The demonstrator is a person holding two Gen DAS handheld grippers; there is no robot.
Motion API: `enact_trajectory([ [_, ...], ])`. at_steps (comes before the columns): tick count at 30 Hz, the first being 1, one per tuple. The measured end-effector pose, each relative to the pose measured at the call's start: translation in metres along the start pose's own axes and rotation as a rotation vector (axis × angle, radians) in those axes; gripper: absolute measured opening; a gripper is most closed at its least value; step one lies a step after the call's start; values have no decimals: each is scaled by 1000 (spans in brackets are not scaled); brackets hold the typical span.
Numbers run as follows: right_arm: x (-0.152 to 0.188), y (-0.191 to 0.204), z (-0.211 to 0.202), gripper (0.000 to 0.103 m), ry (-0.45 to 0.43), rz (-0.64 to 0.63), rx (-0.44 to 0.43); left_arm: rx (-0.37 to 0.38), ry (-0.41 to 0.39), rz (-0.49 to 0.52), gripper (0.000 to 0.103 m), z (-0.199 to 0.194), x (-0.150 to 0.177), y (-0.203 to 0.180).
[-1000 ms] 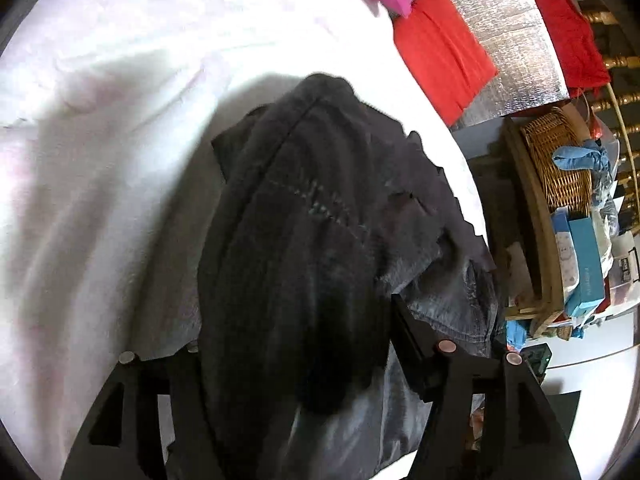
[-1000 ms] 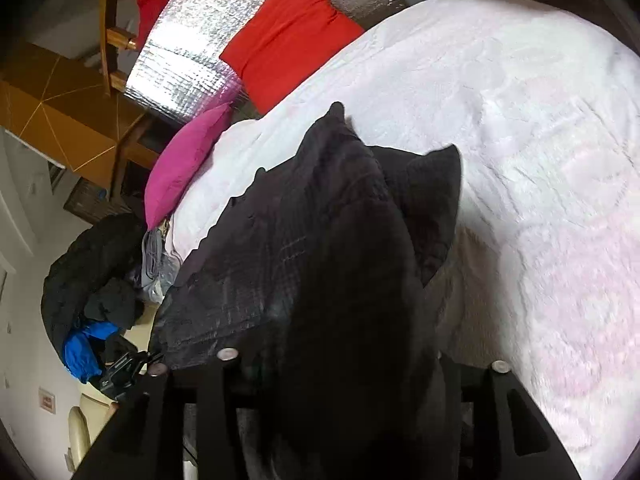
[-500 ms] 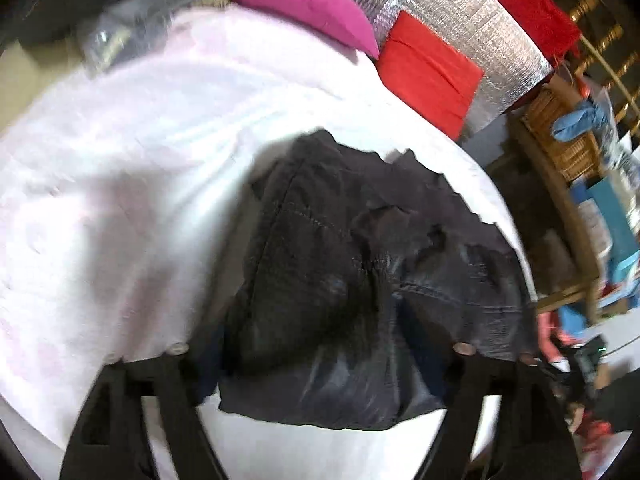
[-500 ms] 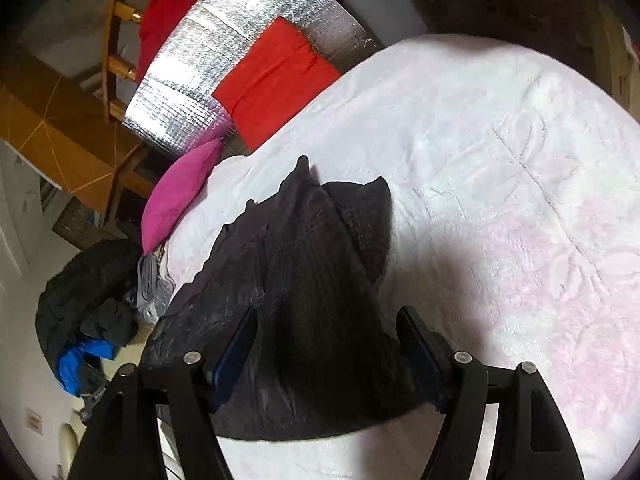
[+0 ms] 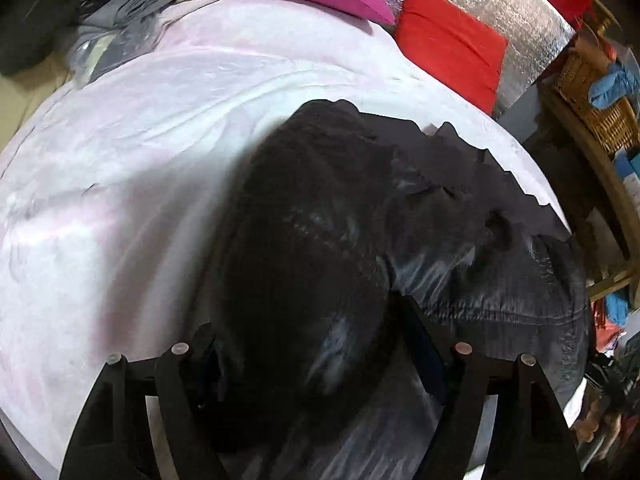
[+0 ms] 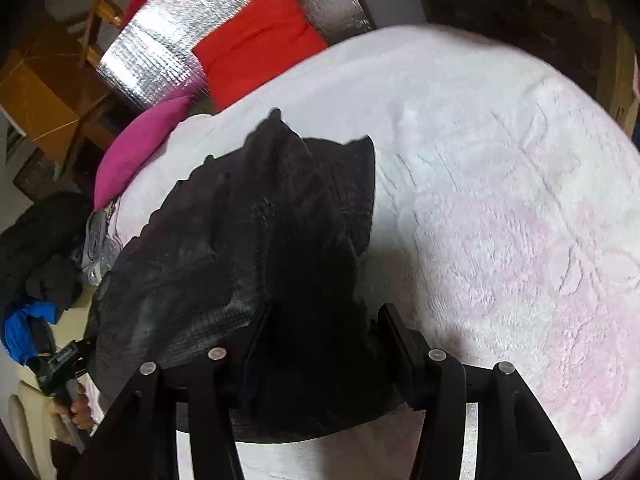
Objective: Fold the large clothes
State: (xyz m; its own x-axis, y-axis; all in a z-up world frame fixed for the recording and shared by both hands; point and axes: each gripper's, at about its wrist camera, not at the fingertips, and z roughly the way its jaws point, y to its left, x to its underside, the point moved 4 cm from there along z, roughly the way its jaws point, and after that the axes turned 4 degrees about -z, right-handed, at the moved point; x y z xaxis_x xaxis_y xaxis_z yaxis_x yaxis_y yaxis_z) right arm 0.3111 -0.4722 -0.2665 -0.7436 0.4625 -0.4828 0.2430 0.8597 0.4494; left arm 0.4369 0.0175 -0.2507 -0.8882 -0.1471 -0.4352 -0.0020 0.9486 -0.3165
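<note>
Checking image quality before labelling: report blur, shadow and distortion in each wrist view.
Left wrist: dark garment smeared by motion blur, its shadow on the blanket; fisheye bends the edges. Right wrist: blanket texture sharp, shadow beside the garment, frame corners vignetted black.

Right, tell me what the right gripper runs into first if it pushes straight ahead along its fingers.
The dark garment. Its bunched fabric already sits between the right gripper fingers, which are closing, and rises directly ahead of them. The pink-white blanket lies beneath and beyond, though depth there is hard to judge.
</note>
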Motion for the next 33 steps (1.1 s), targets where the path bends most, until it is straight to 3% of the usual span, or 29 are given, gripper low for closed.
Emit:
enact_trajectory([
  [6,1,-1,-4,59,-11,-13,6,-104,-41,61,78,-8,-2,-12],
  [8,-3,3,-15,61,-42,-9,24,-204,-116,110,78,-27,1,-17],
  [11,-16,12,-38,65,-165,10,8,-299,-246,191,78,-56,6,-26],
  [13,-27,17,-46,82,-235,13,-1,-351,-306,234,78,-70,9,-26],
  [14,-33,22,-47,83,-257,-3,5,-379,-336,258,78,-75,11,-27],
  [18,-58,47,-17,83,-214,-50,26,-388,-336,263,78,-74,11,-23],
  [27,-98,79,66,83,-92,-142,232,-435,-325,314,78,-55,6,-27],
  [29,-100,76,80,82,-55,-129,258,-440,-325,324,78,-53,5,-27],
  [33,-97,77,92,51,-22,-161,282,-455,-332,352,78,-51,4,-28],
])
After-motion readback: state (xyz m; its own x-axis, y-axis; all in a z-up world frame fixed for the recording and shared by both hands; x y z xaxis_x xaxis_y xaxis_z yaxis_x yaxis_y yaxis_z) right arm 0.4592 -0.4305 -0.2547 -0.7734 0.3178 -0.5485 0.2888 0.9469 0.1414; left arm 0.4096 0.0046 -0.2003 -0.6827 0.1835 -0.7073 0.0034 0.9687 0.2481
